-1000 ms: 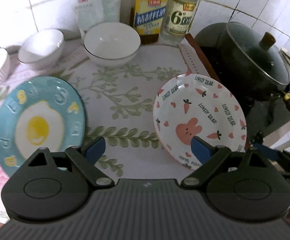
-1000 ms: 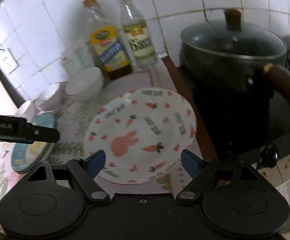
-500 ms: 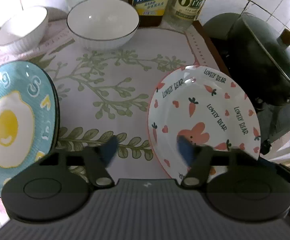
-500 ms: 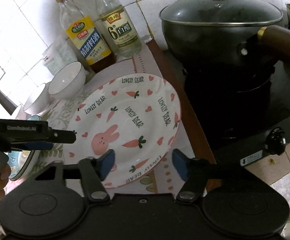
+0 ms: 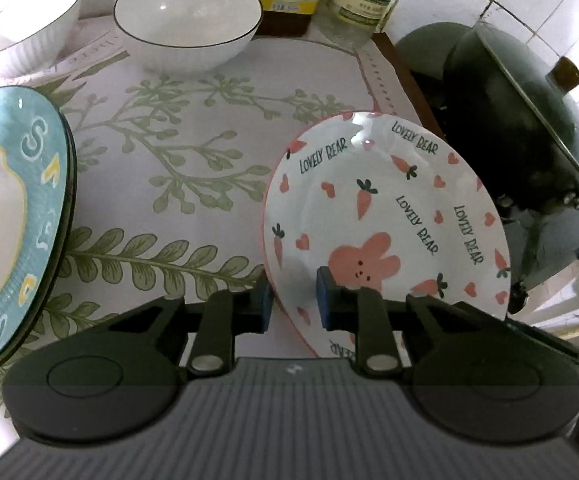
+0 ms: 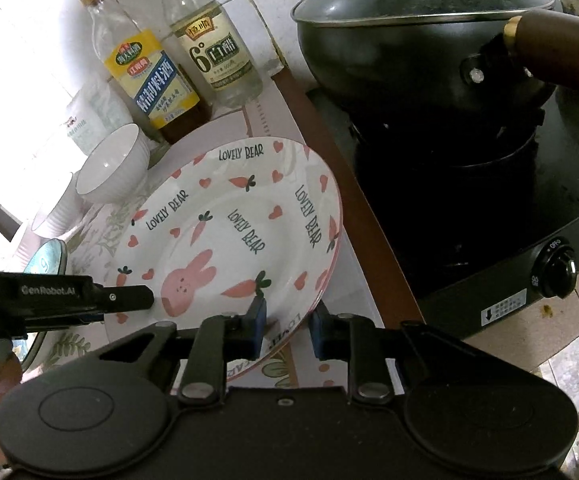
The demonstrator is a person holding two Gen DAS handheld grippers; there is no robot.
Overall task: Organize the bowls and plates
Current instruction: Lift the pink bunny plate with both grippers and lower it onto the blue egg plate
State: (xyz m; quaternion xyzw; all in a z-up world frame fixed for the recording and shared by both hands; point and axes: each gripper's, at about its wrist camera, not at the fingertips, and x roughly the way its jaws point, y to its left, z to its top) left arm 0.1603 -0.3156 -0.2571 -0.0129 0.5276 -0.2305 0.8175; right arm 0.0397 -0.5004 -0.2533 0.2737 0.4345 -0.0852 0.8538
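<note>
From the left wrist, two white bowls [image 5: 187, 20] and a blue egg plate [image 5: 13, 216] are seen on the leaf-print mat [image 5: 177, 152], a lidded wok [image 5: 521, 128] alongside. The rabbit plate [image 5: 389, 220] lies at the mat's right; the left gripper [image 5: 292, 302] has just been closing over its near rim.

From the right wrist, two bottles [image 6: 149, 68] stand behind. The right gripper [image 6: 287, 330] has likewise been closing on the plate's edge; whether the pads press cannot be told.

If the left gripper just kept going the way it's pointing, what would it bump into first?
Almost at once, the rabbit plate: the left gripper, whose jaws have just been closing, already straddles its near rim. Whether the pads touch the rim is unclear. Beyond the plate lies the leaf-patterned mat.
</note>
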